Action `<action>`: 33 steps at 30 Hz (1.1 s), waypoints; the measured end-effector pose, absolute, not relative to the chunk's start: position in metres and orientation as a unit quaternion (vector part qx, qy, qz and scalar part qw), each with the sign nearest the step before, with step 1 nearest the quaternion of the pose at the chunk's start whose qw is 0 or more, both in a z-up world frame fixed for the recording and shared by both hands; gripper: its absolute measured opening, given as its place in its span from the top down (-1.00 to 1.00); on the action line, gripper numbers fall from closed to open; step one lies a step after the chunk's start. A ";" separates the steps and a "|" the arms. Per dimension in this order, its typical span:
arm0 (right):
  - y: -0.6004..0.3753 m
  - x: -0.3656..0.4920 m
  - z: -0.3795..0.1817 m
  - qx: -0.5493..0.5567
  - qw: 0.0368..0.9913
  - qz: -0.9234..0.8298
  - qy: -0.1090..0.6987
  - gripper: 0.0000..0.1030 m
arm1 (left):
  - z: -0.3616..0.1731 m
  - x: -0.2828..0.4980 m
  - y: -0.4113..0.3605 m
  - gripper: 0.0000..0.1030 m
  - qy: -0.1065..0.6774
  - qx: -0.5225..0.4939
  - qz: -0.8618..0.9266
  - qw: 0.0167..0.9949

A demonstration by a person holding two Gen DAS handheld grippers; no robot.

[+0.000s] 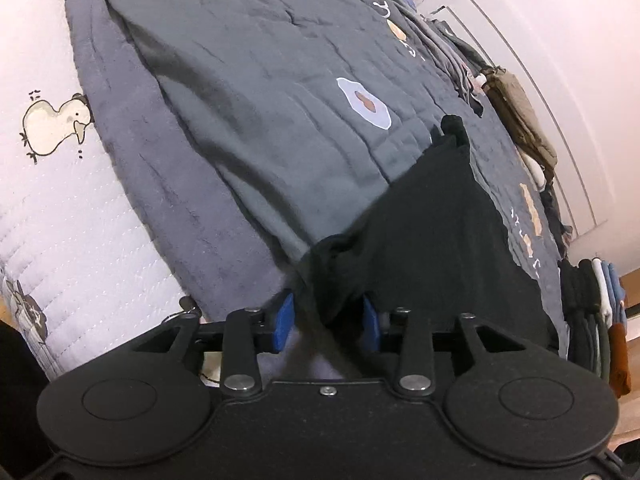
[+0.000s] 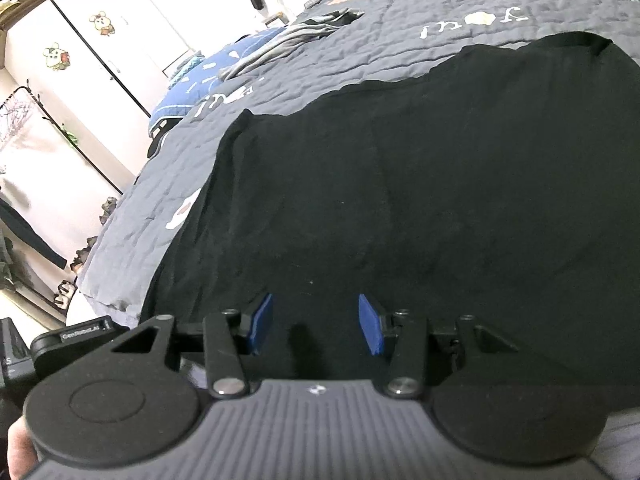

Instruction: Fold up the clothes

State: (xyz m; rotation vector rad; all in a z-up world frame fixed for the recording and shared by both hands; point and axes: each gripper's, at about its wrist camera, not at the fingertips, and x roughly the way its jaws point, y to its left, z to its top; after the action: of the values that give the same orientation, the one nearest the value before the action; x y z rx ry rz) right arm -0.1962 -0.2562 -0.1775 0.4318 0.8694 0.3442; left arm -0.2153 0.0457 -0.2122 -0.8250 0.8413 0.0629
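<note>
A black garment (image 2: 400, 184) lies spread flat on the dark grey quilt (image 2: 360, 52) of a bed. In the left wrist view its near corner (image 1: 340, 268) is bunched up between the blue pads (image 1: 285, 320), and my left gripper (image 1: 328, 320) is shut on that bunch. From there the black garment (image 1: 432, 216) runs away to the right over the quilt. My right gripper (image 2: 316, 322) hovers low over the garment's near part, open, its blue pads (image 2: 370, 324) wide apart with only flat cloth showing below them.
A grey blanket (image 1: 132, 152) and a white quilted cover with a duck print (image 1: 56, 124) lie left of the quilt. Folded clothes are stacked at the right (image 1: 592, 304), and an olive garment (image 1: 520, 120) lies along the wall. White wardrobe doors (image 2: 100, 48) stand beyond the bed.
</note>
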 end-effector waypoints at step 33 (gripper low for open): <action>-0.256 -0.202 -0.172 0.218 0.866 0.176 0.414 0.09 | -0.204 -0.197 0.026 0.41 0.369 -0.360 0.010 0.857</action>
State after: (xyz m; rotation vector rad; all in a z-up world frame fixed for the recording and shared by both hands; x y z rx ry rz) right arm -0.2017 -0.2560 -0.1720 0.4565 0.8679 0.3687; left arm -0.1975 0.0256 -0.2037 -0.7571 0.7747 0.0204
